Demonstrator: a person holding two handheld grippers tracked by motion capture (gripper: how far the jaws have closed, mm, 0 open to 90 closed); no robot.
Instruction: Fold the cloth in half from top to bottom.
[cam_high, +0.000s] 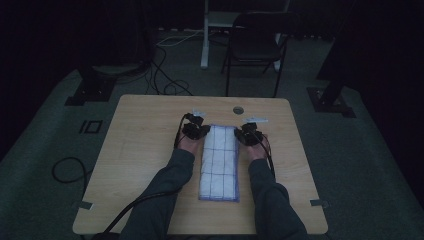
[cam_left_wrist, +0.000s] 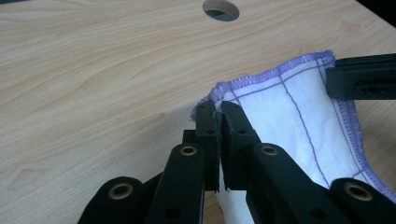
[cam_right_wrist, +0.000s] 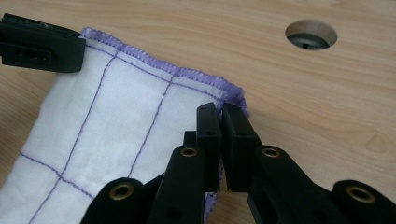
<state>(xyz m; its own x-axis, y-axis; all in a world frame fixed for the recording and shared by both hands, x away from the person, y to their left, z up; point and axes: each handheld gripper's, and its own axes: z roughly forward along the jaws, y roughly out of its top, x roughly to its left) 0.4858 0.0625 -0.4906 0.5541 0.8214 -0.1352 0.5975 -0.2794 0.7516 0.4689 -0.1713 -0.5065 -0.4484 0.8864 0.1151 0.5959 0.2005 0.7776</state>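
Note:
A white cloth (cam_high: 219, 164) with purple stitched lines and a purple hem lies folded lengthwise in the middle of the wooden table (cam_high: 145, 145). My left gripper (cam_high: 201, 131) is shut on the cloth's far left corner (cam_left_wrist: 210, 99), which is lifted slightly off the wood. My right gripper (cam_high: 241, 134) is shut on the far right corner (cam_right_wrist: 233, 95), also raised a little. In the left gripper view the cloth (cam_left_wrist: 289, 116) sags between the two grips, and the other gripper's jaw shows at the right edge. In the right gripper view the cloth (cam_right_wrist: 116, 126) stretches to the left.
A round cable hole (cam_high: 238, 109) sits in the table just beyond the cloth, also seen as a hole (cam_left_wrist: 220, 9) and a hole (cam_right_wrist: 310, 35). A dark chair (cam_high: 255, 45) and a white post (cam_high: 205, 35) stand behind the table. Cables trail on the floor at left.

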